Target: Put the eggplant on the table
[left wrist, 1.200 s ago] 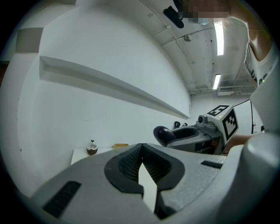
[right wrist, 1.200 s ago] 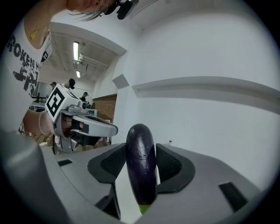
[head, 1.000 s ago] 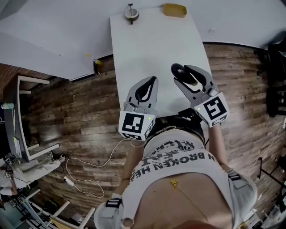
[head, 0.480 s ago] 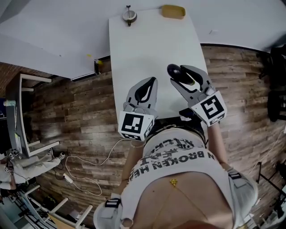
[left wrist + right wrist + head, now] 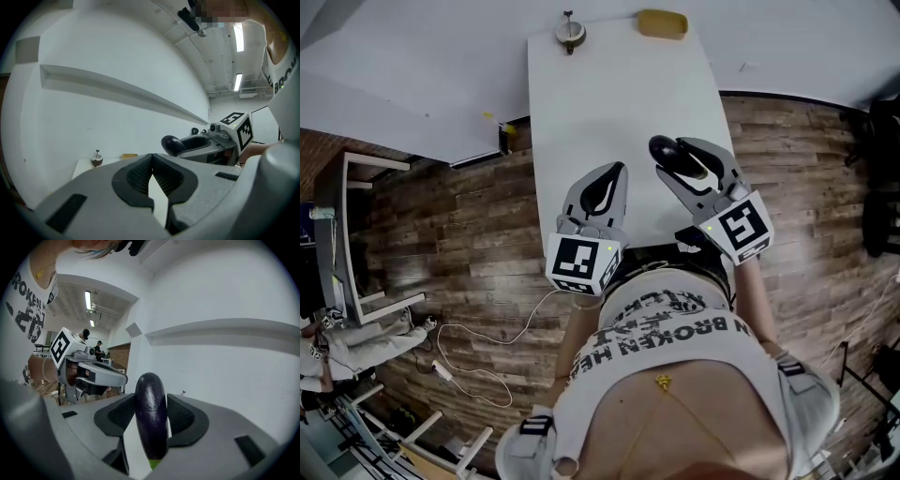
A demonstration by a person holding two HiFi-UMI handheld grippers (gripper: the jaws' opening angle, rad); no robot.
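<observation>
White table point(image 5: 609, 103), right gripper point(image 5: 682, 155) clasping eggplant point(image 5: 151, 413), green end point(image 5: 151, 465) perhaps stem

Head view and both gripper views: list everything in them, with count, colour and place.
long white rectangular table: one, white, on the brown wooden plank floor, ahead of the person
small round brown object with a thin stem: one, brown, table's far left corner
flat yellow object: one, yellow, table's far right corner
glossy dark purple eggplant: one, purple, held over the table's near end
thin white cable: one, white, floor at left
left tongs: one, grey, shut, empty
right tongs: one, grey, shut on the eggplant
</observation>
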